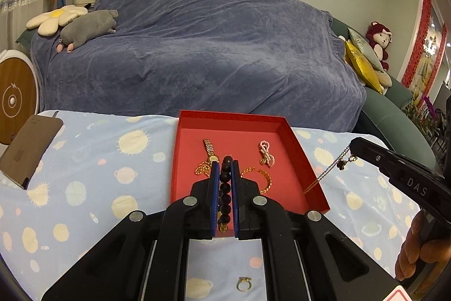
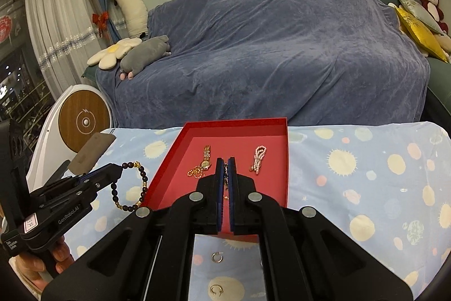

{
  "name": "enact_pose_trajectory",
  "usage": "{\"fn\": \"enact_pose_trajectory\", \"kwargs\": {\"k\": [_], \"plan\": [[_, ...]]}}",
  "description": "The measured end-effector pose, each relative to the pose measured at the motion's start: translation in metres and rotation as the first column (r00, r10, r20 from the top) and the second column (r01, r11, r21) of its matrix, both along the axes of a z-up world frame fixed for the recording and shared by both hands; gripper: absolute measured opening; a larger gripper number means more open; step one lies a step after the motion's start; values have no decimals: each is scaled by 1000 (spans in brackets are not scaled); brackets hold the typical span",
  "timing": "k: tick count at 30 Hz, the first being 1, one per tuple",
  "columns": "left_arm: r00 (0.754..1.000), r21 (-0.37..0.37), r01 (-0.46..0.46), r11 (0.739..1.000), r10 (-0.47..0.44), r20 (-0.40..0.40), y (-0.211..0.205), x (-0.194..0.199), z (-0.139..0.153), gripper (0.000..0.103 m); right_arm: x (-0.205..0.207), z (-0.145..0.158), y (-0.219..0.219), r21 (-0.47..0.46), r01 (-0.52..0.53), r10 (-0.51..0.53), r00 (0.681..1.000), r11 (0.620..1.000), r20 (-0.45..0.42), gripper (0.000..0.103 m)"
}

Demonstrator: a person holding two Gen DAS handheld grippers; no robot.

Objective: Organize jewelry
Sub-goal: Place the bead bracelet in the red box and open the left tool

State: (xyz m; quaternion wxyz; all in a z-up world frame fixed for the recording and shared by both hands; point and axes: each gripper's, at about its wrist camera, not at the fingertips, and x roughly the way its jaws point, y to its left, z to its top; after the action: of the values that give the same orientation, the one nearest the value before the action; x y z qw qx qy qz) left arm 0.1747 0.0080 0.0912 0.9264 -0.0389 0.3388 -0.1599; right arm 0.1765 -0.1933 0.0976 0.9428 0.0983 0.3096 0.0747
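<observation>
A red tray (image 1: pixel 304 160) (image 2: pixel 169 160) sits on the spotted blue cloth and holds a gold watch (image 1: pixel 210 150) (image 2: pixel 206 157), a pink pearl string (image 1: pixel 266 153) (image 2: pixel 258 158) and gold chains (image 1: pixel 265 179) (image 2: pixel 196 172). My left gripper (image 1: pixel 225 164) (image 2: pixel 119 169) is shut on a dark bead bracelet (image 1: pixel 225 193) (image 2: pixel 142 182), held above the tray's near left edge. My right gripper (image 2: pixel 225 160) (image 1: pixel 352 147) is shut on a thin gold necklace with a dark pendant (image 1: pixel 327 174) (image 2: pixel 225 174), which hangs over the tray's right side.
A gold ring (image 1: pixel 243 283) lies on the cloth under my left gripper. Two small hoop earrings (image 2: pixel 217 257) (image 2: pixel 216 290) lie under my right gripper. A brown case (image 1: pixel 28 151) (image 2: pixel 90 153) lies at the table's left end. A blue-covered sofa (image 1: pixel 197 52) stands behind.
</observation>
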Motion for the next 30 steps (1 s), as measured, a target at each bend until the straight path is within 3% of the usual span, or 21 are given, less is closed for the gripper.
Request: {"fn": "enact_pose_trajectory", "kwargs": {"k": [11,20,21,23,25,30], "plan": [[991,-17,-14,1000,12,-134,-12,54,-54,6,48,-52,-8,-14,41,-42,995,999,-94,2],[988,11,-61,998,62,-138,-16,72,-70,10,61,-66,-2,-69,27,-35,993,997,-112,7],[988,18,-70,997,72,-138,-16,72,-70,16,60,-65,-2,-75,30,-38,993,997,-109,8],[987,9,-86,996,87,-137,-12,73,-68,32,54,-60,-2,-74,33,-41,995,997,-95,27],[987,-2,-97,995,95,-130,-6,69,-64,48,46,-55,-2,-78,33,-39,996,996,-78,37],[990,22,-99,995,100,-94,8,47,-51,54,17,-43,-6,-63,22,-26,998,998,-62,40]]}}
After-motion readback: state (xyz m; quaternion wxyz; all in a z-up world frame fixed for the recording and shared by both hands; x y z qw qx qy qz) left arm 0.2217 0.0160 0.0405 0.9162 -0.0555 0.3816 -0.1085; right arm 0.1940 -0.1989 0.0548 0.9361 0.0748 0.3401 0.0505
